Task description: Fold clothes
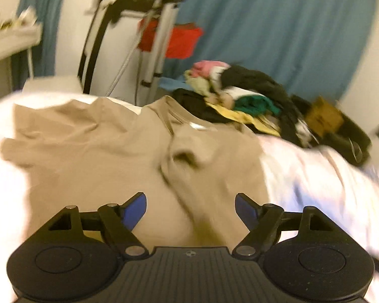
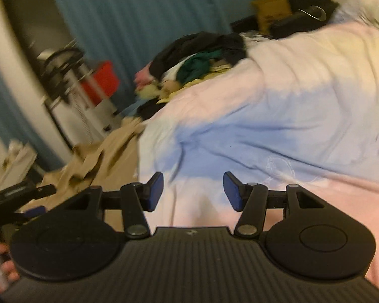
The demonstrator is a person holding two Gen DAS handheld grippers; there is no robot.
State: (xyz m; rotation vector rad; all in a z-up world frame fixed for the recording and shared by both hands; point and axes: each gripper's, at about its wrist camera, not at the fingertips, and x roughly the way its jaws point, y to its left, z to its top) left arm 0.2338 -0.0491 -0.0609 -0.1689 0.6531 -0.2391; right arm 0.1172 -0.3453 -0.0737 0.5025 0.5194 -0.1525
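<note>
Left gripper [image 1: 190, 208] hangs over the tan shirt [image 1: 93, 151], jaws wide apart, nothing between them. Right gripper [image 2: 193, 192] above the pale bedcover [image 2: 265, 126] at frame centre, jaws apart and empty.

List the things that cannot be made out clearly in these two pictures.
- Beige garment: its near edge is hidden behind the left gripper in the left wrist view.
- Pile of clothes: blurred by motion, so single pieces are unclear.
- Brown box: its label is too blurred in the right wrist view.
</note>
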